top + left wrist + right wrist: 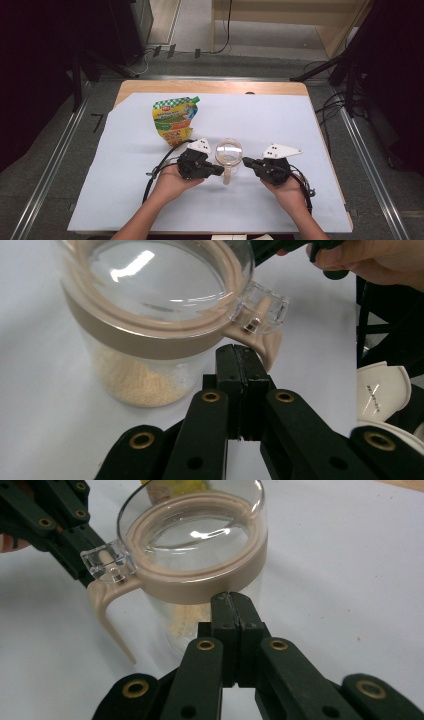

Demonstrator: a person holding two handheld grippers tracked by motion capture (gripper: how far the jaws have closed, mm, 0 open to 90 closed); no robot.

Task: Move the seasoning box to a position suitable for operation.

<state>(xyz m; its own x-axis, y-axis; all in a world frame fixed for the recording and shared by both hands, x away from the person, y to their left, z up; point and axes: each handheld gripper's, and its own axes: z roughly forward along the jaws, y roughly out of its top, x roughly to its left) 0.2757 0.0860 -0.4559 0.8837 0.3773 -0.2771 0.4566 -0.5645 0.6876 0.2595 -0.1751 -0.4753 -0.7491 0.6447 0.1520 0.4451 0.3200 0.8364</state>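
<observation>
A clear jar (229, 156) with a beige collar, a clear hinged lid and a beige lever handle stands mid-table; yellowish powder lies at its bottom (132, 380). My left gripper (219, 170) sits just left of the jar, jaws shut with nothing between them, tips (239, 351) right under the lid's clear latch (262, 310). My right gripper (247, 161) is just right of the jar, also shut and empty, its tips (231, 600) against the beige collar (200, 587). The handle (107, 617) hangs down on the jar's near side.
A yellow and green spouted refill pouch (175, 120) lies flat behind the jar to the left. A white sheet (300, 125) covers the wooden table. Cables trail from both grippers toward the near edge.
</observation>
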